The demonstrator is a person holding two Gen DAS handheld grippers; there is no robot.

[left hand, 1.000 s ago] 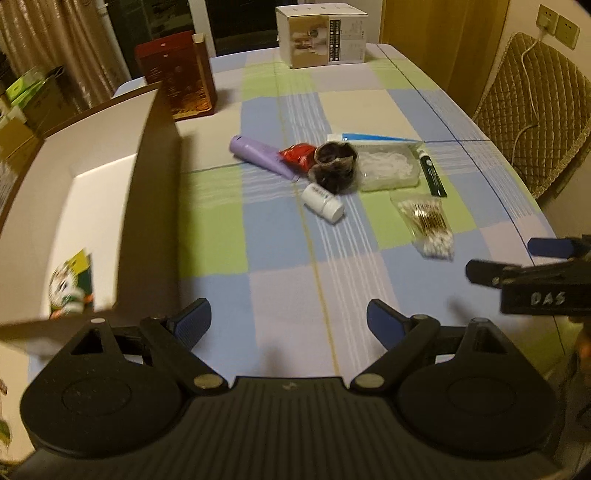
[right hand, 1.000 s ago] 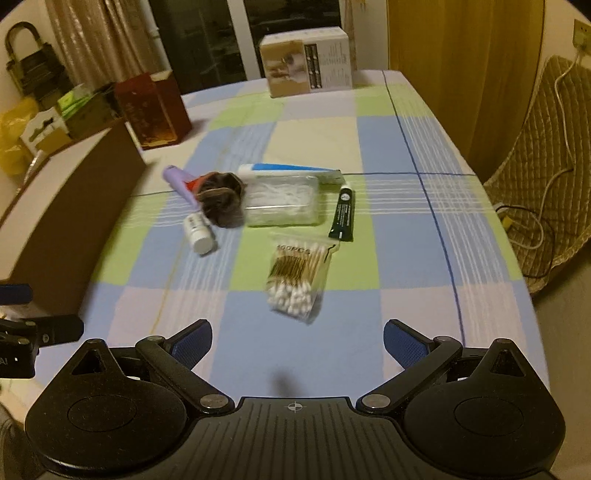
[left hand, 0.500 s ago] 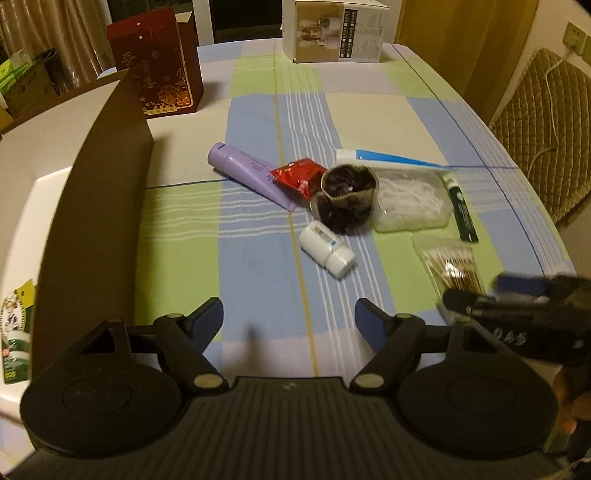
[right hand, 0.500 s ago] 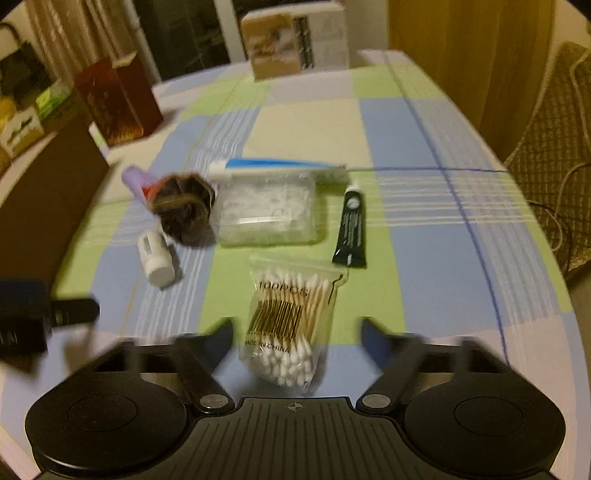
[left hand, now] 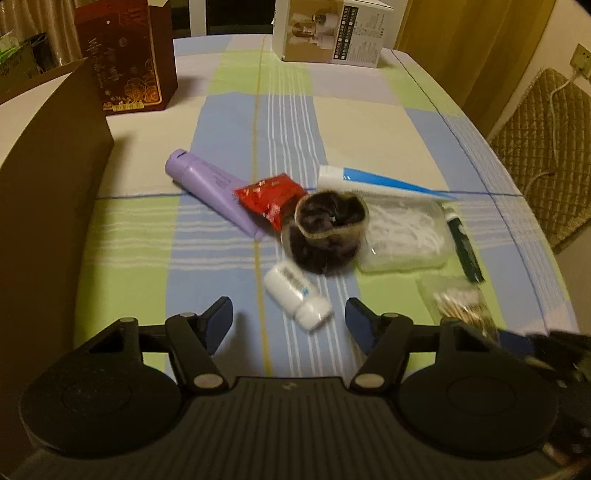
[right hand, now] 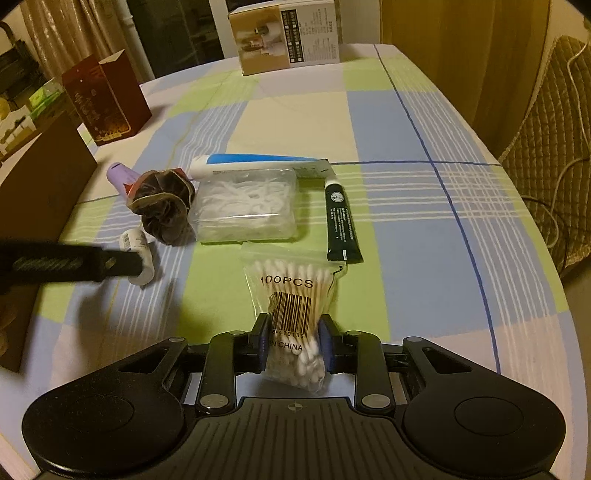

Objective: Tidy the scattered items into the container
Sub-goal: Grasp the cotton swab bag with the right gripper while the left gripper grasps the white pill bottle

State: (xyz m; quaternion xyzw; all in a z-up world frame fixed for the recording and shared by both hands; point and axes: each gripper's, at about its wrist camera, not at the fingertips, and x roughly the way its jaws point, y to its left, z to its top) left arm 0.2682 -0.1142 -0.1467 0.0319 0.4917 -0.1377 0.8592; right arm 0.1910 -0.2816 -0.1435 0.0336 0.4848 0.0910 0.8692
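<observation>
At the far left of your table stands the brown cardboard container (left hand: 55, 206), its tall side wall filling the left edge of the left wrist view, with a dark red gift box (left hand: 127, 55) just beyond it. Your left gripper (left hand: 289, 320) hovers low over the checked tablecloth (left hand: 140, 258) with its jaws spread wide and nothing between them; the small white bottle (left hand: 297, 295) lies on its side just ahead of the gap, nearer the right finger. Beyond it, left to right, lie the purple tube (left hand: 210, 188), a red sachet (left hand: 271, 195) overlapping the tube's flat end, and the dark brown scrunchie (left hand: 325, 229), which touches the clear bag of white floss picks (right hand: 247, 203). Along the far edge of that bag runs the blue and white toothpaste tube (right hand: 255, 162), and just right of the bag lies the dark green tube (right hand: 341, 225), cap pointing away from you. Nearest you on the right is the bag of cotton swabs (right hand: 291, 295) (printed "100PCS", barcode facing up). Your right gripper (right hand: 291, 345) has closed its blue pads on the near end of that bag, pinching it from both sides, while the bag's far end lies by the green tube's base. A white and tan carton (right hand: 286, 35) sits at the far end of the table.
</observation>
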